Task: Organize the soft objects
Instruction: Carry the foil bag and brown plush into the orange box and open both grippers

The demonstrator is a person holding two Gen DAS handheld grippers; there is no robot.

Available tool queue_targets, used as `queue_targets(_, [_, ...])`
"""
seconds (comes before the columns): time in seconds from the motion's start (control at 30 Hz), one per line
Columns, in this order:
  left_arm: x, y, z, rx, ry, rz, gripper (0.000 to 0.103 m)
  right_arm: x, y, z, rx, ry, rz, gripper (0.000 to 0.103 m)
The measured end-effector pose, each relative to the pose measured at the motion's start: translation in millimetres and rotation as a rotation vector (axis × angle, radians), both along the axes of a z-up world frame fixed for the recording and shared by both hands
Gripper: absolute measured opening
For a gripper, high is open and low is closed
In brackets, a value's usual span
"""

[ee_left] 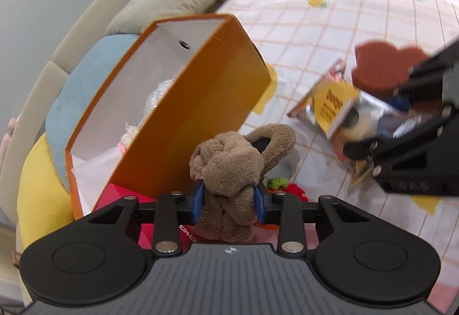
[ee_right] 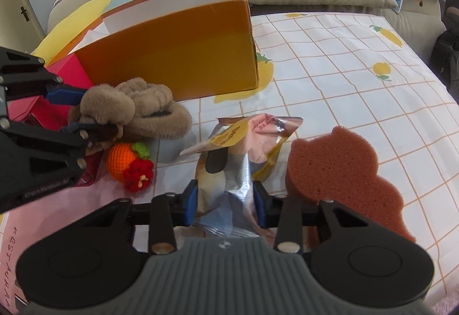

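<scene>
Both grippers are loaded! The left gripper (ee_left: 228,201) pinches the brown plush slipper (ee_left: 229,168) just in front of the orange box (ee_left: 183,114), near its front wall. The right gripper (ee_right: 225,207) squeezes the foil pouch (ee_right: 229,160), with the sponge (ee_right: 338,171) to its right and the crochet orange (ee_right: 123,161) to its left. Looks like the loading step: next, lift the slipper over the rim and into the box.

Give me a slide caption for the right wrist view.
Right gripper clamps foil pouch beside brown sponge.
</scene>
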State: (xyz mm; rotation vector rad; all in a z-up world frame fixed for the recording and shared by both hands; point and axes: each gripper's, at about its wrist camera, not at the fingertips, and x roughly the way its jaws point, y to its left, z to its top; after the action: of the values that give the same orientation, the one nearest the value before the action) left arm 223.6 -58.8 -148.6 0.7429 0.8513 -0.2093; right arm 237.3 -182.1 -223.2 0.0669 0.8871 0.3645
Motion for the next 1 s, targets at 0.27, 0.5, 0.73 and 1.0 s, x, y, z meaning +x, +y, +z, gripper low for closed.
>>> queue_targets(0.27, [-29, -3, 40, -0.108, -0.141, 0.036, 0.037, -9, -3, 15, -0.018, -0.061, -0.008, 0.033])
queue_targets(0.5, [-56, 7, 76, -0.197, -0.234, 0.065, 0.037, -26, -7, 45, 0.026, -0.13, 0.004, 0.034])
queue_targets(0.73, [-52, 34, 107, -0.261, -0.322, 0.125, 0.037, -20, -6, 83, 0.087, -0.181, 0.058, 0.034])
queue_targets(1.0, [-9, 61, 127, -0.218, -0.371, 0.172, 0.037, 44, 15, 130, 0.05, -0.268, 0.159, 0.034])
